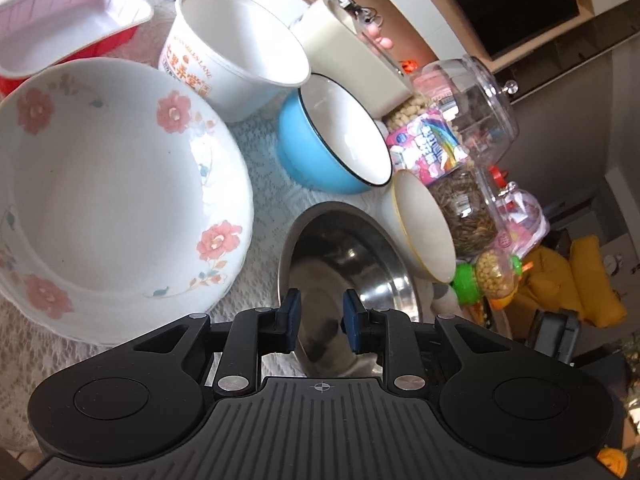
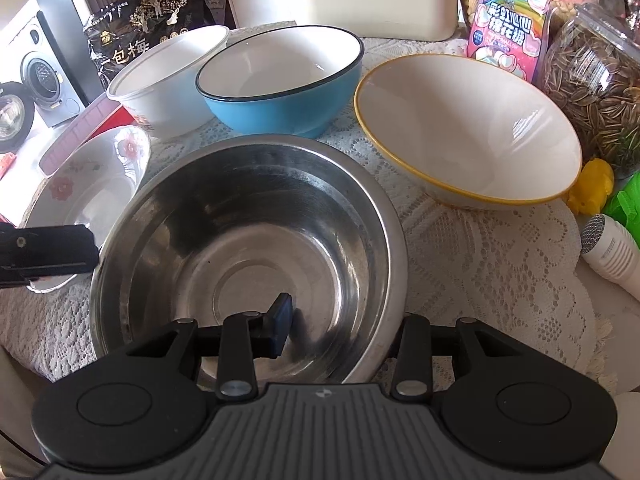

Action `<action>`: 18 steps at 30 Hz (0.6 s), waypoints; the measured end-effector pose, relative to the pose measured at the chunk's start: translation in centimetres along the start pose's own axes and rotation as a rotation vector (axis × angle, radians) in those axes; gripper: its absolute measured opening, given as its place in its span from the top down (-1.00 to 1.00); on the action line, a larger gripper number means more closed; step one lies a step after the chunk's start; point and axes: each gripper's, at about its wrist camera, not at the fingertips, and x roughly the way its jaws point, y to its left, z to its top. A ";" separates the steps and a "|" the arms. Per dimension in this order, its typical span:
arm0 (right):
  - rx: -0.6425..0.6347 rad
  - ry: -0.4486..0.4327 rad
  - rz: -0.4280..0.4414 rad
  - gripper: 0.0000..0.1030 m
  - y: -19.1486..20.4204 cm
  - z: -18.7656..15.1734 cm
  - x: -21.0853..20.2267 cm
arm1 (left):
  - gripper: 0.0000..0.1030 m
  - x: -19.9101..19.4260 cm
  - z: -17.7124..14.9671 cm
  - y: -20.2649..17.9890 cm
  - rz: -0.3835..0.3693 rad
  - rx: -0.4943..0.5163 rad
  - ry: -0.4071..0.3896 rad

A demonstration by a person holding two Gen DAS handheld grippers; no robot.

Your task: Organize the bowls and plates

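Note:
A steel bowl point(image 2: 248, 224) sits on the lace cloth at the table's near edge; it also shows in the left wrist view point(image 1: 352, 264). My right gripper point(image 2: 340, 324) is open and straddles the bowl's near rim: the left finger point(image 2: 280, 326) is inside, the right finger is hidden below the rim. My left gripper point(image 1: 320, 320) is open and empty over the steel bowl's edge. A floral plate point(image 1: 112, 192) lies to its left. A blue bowl point(image 2: 280, 80), a yellow-rimmed white bowl point(image 2: 468, 132) and a white paper bowl point(image 2: 164, 80) stand behind.
A pink-and-red tray point(image 1: 60, 32) sits at the far left. A cream box point(image 2: 376, 0), a marshmallow bag point(image 2: 508, 28), a jar of sunflower seeds point(image 2: 596, 92) and a white handheld device point(image 2: 612, 252) crowd the back and right. The left gripper's body point(image 2: 44, 252) shows at the left.

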 end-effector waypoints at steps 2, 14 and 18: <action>0.002 -0.002 0.003 0.25 0.0 0.0 0.0 | 0.63 0.3 -0.1 -0.6 0.044 0.031 -0.014; 0.025 -0.007 0.031 0.25 -0.8 -0.1 -0.1 | 0.60 -0.7 0.4 -1.3 0.179 0.062 0.018; 0.023 -0.006 0.029 0.25 -0.7 0.0 0.0 | 0.56 1.7 0.2 -1.5 0.183 0.065 0.065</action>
